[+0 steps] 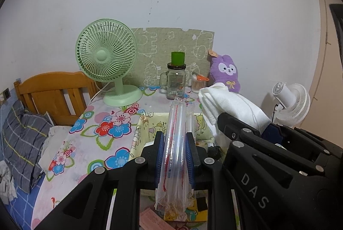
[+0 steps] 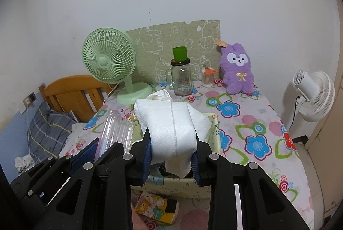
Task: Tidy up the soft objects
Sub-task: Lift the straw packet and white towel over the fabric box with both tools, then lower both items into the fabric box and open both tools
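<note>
over the box (image 2: 214, 123), a clear bag (image 1: 174, 144) is pinched by the left gripper (image 1: 174, 157) and a white tissue pack (image 2: 171, 123) is clamped by the right gripper (image 2: 171, 157). both should be lowered level, then released gently inside.

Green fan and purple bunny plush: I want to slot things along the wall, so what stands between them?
Between the green fan and purple bunny plush stand a glass mug jar topped by a green cup, then a small swab jar; the right wrist view shows it.
</note>
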`<control>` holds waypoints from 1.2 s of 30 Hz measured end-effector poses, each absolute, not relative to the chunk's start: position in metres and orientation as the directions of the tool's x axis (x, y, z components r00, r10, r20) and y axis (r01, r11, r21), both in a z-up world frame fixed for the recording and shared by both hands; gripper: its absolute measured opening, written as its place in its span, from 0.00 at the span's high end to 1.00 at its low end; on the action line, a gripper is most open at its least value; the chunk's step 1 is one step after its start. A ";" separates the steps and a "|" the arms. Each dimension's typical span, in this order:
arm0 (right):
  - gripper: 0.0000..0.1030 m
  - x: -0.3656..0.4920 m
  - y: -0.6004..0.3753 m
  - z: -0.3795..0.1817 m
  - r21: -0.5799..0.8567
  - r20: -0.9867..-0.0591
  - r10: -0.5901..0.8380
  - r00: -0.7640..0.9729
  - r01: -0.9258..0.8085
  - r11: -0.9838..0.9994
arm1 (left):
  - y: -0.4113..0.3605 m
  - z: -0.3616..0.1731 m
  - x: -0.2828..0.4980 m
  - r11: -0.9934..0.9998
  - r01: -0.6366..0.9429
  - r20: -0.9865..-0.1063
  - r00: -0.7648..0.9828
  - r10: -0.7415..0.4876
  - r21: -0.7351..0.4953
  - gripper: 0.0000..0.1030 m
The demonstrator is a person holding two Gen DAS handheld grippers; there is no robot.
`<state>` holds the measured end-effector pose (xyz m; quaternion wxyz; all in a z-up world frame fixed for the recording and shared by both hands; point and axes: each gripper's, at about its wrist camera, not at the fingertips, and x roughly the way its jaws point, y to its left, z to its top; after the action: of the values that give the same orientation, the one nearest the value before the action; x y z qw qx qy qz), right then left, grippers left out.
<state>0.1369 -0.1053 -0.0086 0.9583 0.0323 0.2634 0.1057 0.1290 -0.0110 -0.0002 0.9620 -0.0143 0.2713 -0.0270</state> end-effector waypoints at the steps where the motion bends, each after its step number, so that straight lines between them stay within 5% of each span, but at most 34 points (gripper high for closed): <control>1: 0.67 0.139 -0.106 -0.009 0.123 -0.494 0.226 0.839 -0.190 0.974 | -0.011 -0.001 0.132 0.998 0.042 -0.522 0.851 -0.057 -0.041 0.82; 29: 0.67 0.222 -0.098 -0.058 0.139 -0.574 0.242 0.782 -0.199 0.970 | -0.005 -0.052 0.207 0.997 0.038 -0.610 0.789 -0.067 -0.061 0.82; 36: 0.67 0.230 -0.094 -0.068 0.136 -0.592 0.267 0.760 -0.232 0.963 | -0.002 -0.061 0.212 0.998 0.027 -0.636 0.770 -0.052 -0.050 0.48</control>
<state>0.2303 -0.0938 -0.0683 0.9377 0.0273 0.3197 0.1332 0.2119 -0.0023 -0.0612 0.9406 -0.0189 0.3385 -0.0211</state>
